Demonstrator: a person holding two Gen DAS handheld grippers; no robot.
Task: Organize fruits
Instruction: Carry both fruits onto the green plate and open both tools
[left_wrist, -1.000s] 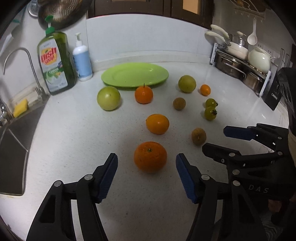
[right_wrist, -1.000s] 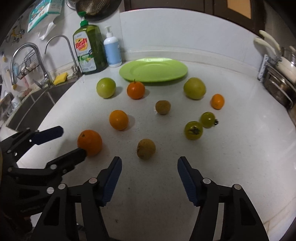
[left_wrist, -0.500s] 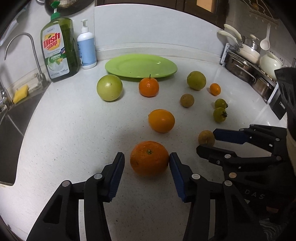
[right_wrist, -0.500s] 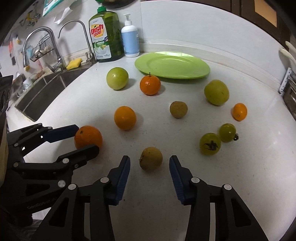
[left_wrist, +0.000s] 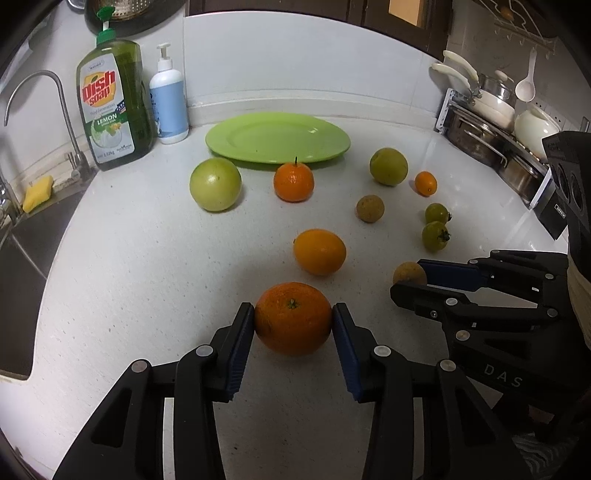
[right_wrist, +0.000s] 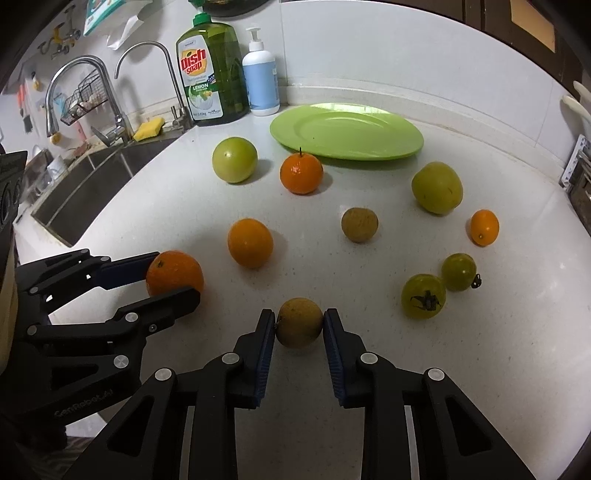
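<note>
My left gripper (left_wrist: 293, 321) is shut on a large orange (left_wrist: 293, 317) that rests on the white counter; it also shows in the right wrist view (right_wrist: 174, 273). My right gripper (right_wrist: 299, 323) is shut on a small brown fruit (right_wrist: 299, 322), also on the counter, seen in the left wrist view (left_wrist: 408, 273). An empty green plate (left_wrist: 277, 137) lies at the back. Between it and the grippers lie another orange (left_wrist: 319, 251), a stemmed mandarin (left_wrist: 293, 181), two pale green round fruits (left_wrist: 215, 184) (left_wrist: 388, 166), a second brown fruit (left_wrist: 370, 208), a small kumquat (left_wrist: 425, 183) and two green tomatoes (left_wrist: 435, 235).
A dish soap bottle (left_wrist: 110, 107) and a pump bottle (left_wrist: 168, 107) stand at the back left beside the sink (left_wrist: 22, 258) and tap. A rack of pots (left_wrist: 491, 122) stands at the back right. The counter's front edge is close below the grippers.
Both grippers moved forward and closed: the left onto the large orange, the right onto the near brown fruit. The other fruits have not moved.
</note>
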